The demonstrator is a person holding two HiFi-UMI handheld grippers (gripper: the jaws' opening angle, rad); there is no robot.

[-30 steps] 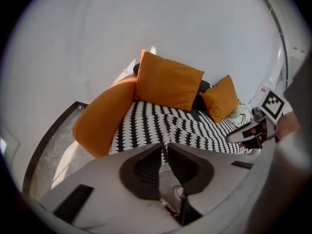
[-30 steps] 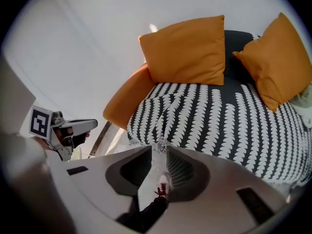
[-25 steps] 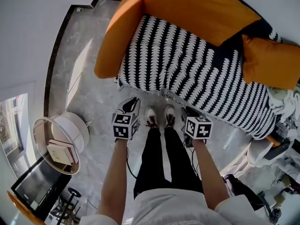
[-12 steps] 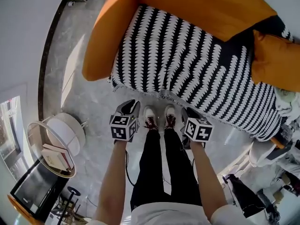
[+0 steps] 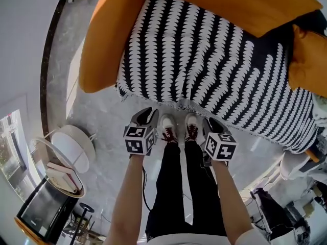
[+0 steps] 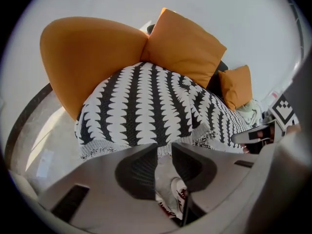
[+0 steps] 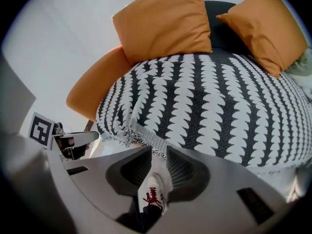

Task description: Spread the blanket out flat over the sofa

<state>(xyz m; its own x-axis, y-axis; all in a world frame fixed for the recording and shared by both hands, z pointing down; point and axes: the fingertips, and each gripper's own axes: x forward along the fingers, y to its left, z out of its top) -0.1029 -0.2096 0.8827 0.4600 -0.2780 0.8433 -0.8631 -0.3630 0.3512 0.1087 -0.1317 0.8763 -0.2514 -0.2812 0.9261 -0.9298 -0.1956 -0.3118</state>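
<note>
The black-and-white blanket [image 5: 214, 70] lies spread over the seat of the orange sofa [image 5: 102, 40]. Its fringed hem hangs over the seat's front edge, and one corner sits by the left arm. Two orange cushions [image 7: 165, 21] lean at the seat's back edge. The left gripper [image 6: 164, 147] is held just short of the front hem, its jaws opening with nothing between them. The right gripper [image 7: 159, 150] is beside it, jaws slightly apart and empty. The person's shoes [image 5: 176, 127] stand on the floor [image 5: 102, 116] between the grippers.
</note>
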